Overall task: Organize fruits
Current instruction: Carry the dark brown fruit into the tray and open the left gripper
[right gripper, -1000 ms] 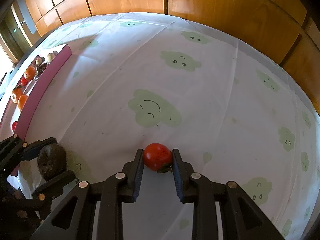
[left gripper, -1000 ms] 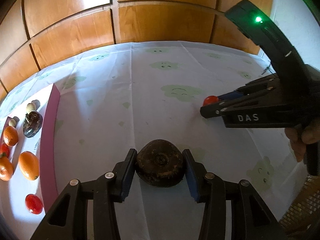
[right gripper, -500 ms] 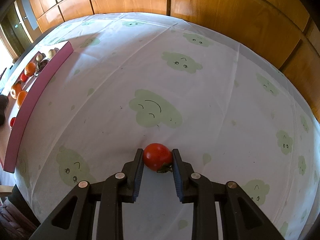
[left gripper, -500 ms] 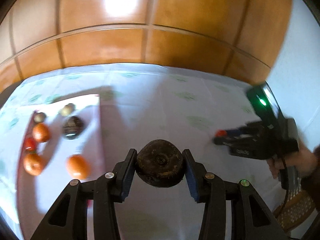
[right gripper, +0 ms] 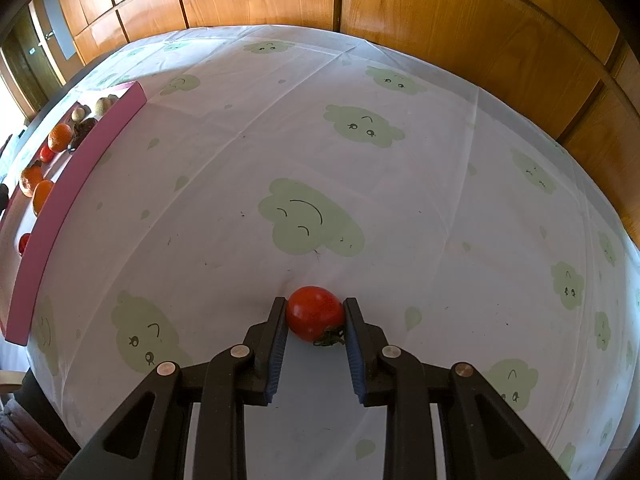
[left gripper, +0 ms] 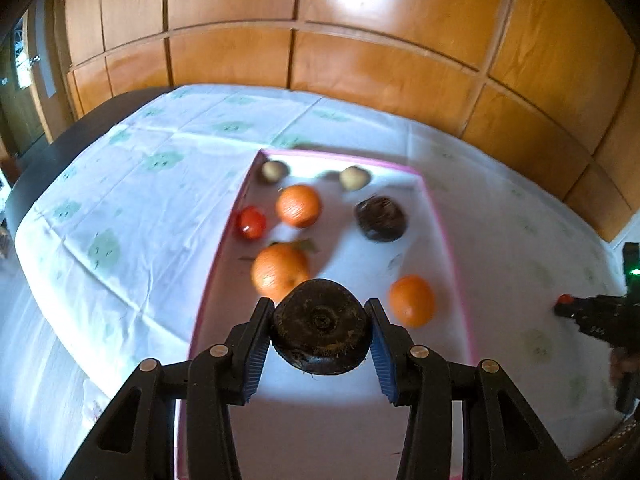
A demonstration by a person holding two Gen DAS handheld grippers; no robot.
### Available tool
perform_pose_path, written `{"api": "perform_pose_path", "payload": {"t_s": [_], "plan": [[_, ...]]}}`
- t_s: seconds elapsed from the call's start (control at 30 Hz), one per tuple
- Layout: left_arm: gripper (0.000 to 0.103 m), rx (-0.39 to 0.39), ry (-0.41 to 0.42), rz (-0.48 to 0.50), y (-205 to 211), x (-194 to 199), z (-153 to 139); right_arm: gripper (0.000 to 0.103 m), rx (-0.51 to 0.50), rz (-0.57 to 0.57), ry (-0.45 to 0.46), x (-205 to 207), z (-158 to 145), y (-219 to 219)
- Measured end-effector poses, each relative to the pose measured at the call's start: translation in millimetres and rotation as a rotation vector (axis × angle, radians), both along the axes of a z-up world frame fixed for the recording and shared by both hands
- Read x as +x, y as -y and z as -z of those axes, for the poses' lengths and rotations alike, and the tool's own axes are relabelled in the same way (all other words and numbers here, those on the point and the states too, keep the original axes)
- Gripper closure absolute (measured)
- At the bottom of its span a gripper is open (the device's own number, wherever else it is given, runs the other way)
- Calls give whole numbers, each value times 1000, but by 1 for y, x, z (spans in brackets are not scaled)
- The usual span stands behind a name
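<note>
My left gripper [left gripper: 320, 330] is shut on a dark brown, rough round fruit [left gripper: 320, 330] and holds it above the near part of a pink-rimmed tray [left gripper: 448, 236]. In the tray lie three oranges [left gripper: 298, 205], a red tomato [left gripper: 251, 222], a second dark fruit [left gripper: 380, 218] and two small tan fruits [left gripper: 354, 178]. My right gripper [right gripper: 315, 316] is shut on a red tomato [right gripper: 314, 312] that rests on the tablecloth. That gripper also shows far right in the left wrist view as a black right gripper [left gripper: 568, 308].
A white tablecloth [right gripper: 360, 184] with green cloud faces covers the table. Wooden wall panels [left gripper: 360, 56] stand behind it. The pink tray [right gripper: 68, 196] lies along the table's left side in the right wrist view. A hand [left gripper: 624, 364] holds the right gripper.
My left gripper has carried the dark fruit sideways from the bare cloth to above the tray, rolling as it went. The right gripper and its tomato have stayed put.
</note>
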State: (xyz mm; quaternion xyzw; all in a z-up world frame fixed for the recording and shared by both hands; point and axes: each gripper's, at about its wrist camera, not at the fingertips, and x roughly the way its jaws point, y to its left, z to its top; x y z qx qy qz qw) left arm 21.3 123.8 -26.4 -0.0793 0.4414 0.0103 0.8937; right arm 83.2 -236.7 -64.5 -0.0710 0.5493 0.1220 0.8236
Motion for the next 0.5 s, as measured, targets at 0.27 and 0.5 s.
{"api": "perform_pose_path", "payload": {"t_s": [0.27,0.5], "plan": [[56,3,-39,6,-1,6,18,76,1,2,-1,1,-1,2],[52,16,-29,-14,1,2,18,76,-1,3,0,1,-1,2]]}}
